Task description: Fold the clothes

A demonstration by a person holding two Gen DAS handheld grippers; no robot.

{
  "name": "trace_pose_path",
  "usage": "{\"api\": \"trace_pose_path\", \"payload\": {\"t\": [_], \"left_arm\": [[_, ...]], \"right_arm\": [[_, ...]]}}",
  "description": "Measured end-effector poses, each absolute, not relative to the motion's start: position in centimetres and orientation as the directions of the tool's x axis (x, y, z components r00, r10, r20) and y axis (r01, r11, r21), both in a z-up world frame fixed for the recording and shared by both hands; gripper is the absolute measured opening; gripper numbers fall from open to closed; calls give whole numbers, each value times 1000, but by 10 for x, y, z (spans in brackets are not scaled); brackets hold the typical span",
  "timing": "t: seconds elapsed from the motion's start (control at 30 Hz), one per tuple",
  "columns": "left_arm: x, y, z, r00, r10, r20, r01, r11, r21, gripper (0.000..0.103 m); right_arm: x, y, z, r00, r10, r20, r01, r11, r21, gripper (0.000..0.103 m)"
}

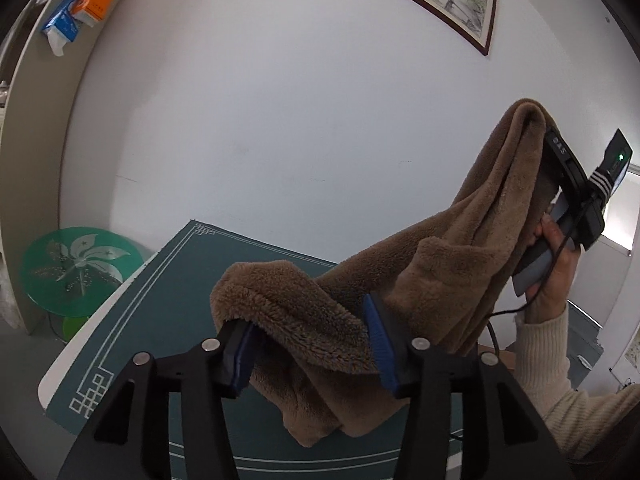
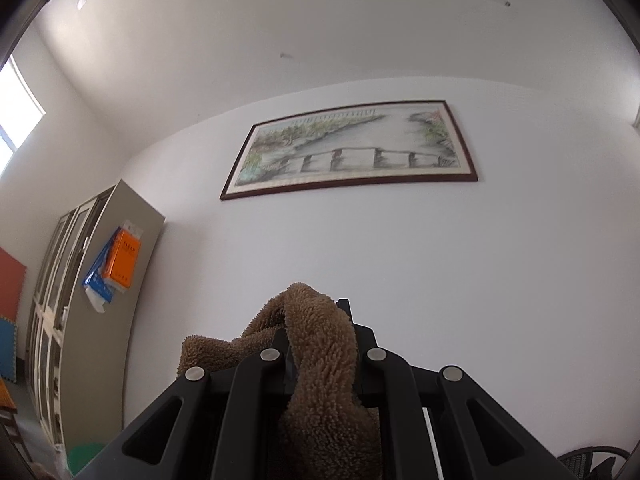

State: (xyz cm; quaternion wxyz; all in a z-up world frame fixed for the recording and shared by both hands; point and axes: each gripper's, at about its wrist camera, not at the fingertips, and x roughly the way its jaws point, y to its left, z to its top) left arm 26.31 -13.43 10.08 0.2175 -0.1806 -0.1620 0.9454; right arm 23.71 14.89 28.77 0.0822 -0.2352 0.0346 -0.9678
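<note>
I see the brown fleece garment [image 1: 432,280] slung in the air between my two claws — one bunched end lies between the blue pads [image 1: 382,344] of my left gripper [image 1: 310,346], whose fingers stand apart with the fabric draped over them rather than pinched. From there the cloth climbs up and to the right to my right gripper [image 1: 560,168], which is pressed together on the other end; its own view shows the fleece [image 2: 320,344] squeezed between the right gripper [image 2: 320,340] fingers. Below my left claw lies the green table mat [image 1: 176,280]. Ahead of both — a white wall with a framed painting [image 2: 352,148].
</note>
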Motion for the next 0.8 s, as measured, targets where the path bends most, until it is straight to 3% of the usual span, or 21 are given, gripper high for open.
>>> {"api": "trace_pose_path", "payload": {"t": [0.27,0.53,0.63,0.8], "left_arm": [[241,-147,59,-830,422,-364,-283,-882,-378,59],[220,-132,14,-781,385,-491,-267,-918,-295,78],[213,-126,6,-762,376,-527,-267,-924,-273,79],[190,-124,13,-759,363,-541,-258,-930,-261,79]], "right_arm": [[197,157,243,-950,-168,263,134,-981,-140,12],[119,198,158,-995,-80,-55,86,-989,-123,12],[94,219,125,-986,-56,-157,71,-993,-89,12],[88,243,93,-980,-41,-196,57,-996,-73,12]]}}
